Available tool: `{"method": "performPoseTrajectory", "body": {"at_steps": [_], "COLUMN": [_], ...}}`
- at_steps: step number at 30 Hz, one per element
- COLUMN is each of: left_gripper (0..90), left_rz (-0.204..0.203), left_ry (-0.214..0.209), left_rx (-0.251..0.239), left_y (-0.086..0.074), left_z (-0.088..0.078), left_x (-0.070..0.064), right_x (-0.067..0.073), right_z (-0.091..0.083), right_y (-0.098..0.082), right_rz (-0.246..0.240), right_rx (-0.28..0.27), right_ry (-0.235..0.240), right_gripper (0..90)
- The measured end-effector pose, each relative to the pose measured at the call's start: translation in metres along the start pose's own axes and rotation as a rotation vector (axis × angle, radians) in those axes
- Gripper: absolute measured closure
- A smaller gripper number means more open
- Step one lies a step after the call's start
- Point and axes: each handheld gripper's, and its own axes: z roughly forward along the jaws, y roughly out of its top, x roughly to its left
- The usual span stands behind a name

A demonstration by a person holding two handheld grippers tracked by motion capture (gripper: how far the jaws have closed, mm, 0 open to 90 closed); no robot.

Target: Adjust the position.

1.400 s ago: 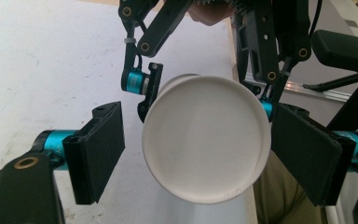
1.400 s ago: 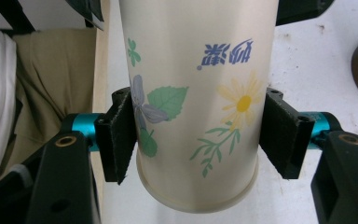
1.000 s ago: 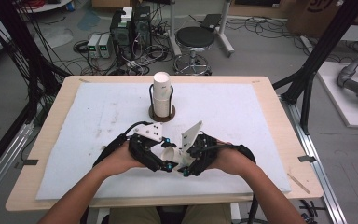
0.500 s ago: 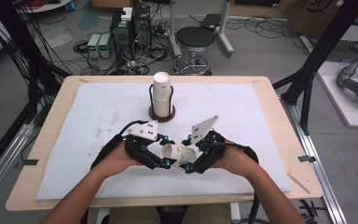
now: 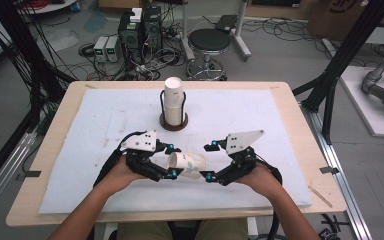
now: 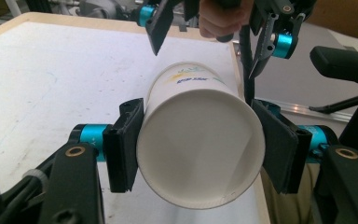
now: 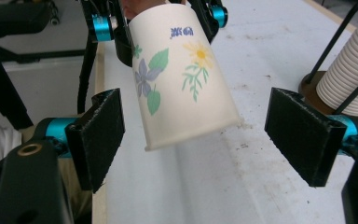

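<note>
High view: the left gripper (image 5: pixel 172 161) clamps the paper cup (image 5: pixel 187 165) near its rim, held on its side above the white mat (image 5: pixel 280 130). The right gripper (image 5: pixel 207 162) stands wide apart around the cup's base. Handover looks done; returning it to the cup stack (image 5: pixel 173 102) probably remains.

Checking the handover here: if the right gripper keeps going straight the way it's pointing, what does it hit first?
Most likely the paper cup held in the left gripper. The right gripper stands open, its jaws either side of the cup's base end, not touching it.
</note>
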Motion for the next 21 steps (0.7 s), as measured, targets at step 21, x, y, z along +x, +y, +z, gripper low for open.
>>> {"method": "performPoseTrajectory", "body": {"at_steps": [21], "left_gripper": [37.5], "left_rz": [-0.008], "left_ry": [-0.004], "left_rx": [-0.096], "left_y": [-0.01], "left_z": [-0.003], "left_x": [-0.004], "right_x": [0.003], "right_z": [0.003], "right_y": [-0.043], "right_rz": [0.083], "right_rx": [-0.155], "right_ry": [0.009], "right_gripper": [20.2]}}
